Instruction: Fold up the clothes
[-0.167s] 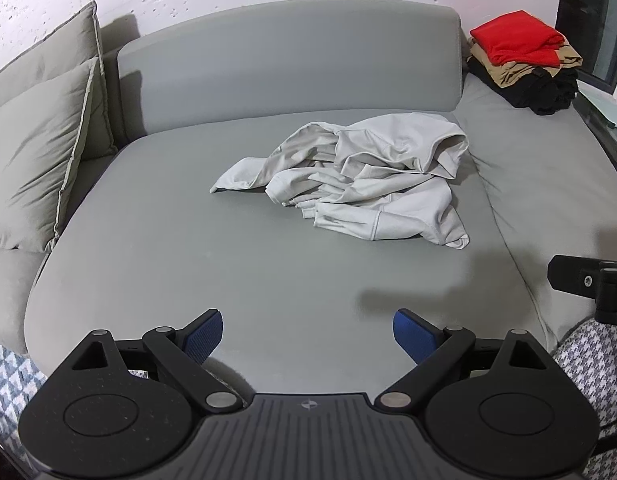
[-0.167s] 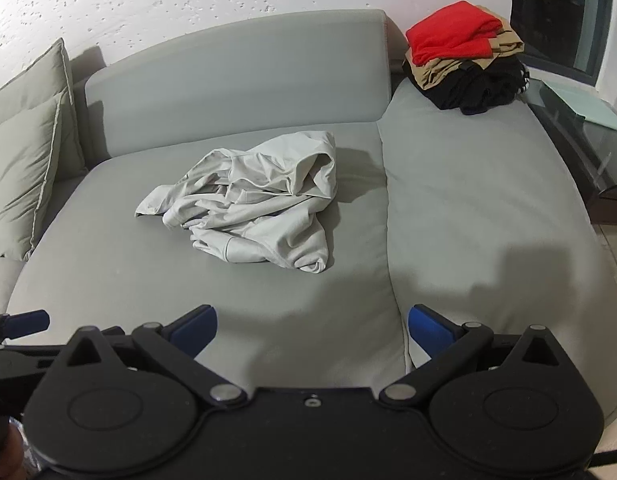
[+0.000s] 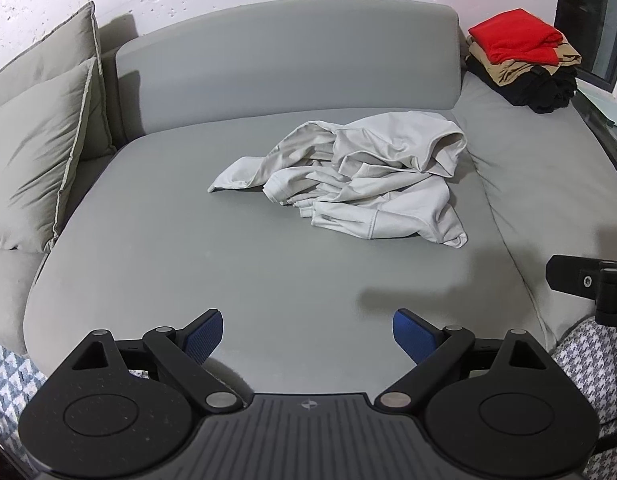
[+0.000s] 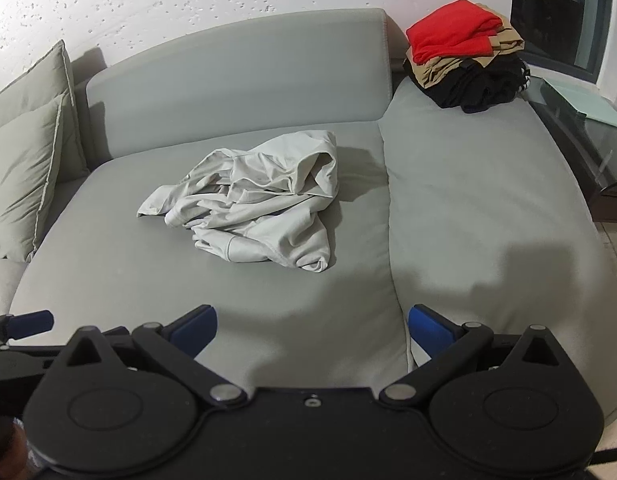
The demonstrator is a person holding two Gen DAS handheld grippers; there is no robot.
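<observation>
A crumpled shirt [image 3: 360,184] lies in the middle of the sofa [image 3: 228,264], well ahead of my tongs. Two pillows [image 3: 36,152] lean at the left end. A pile of folded clothes [image 3: 524,60] sits in the far right corner, behind the shirt.

The crumpled pale garment [image 3: 364,184] conceals its own shape in folds; type undeterminable. Lower layers of the folded stack [image 4: 464,56] are mostly covered by the red item. The glass table [image 4: 584,128] is cut off at the frame edge. The cushions [image 3: 36,152] are partly cropped at left.
</observation>
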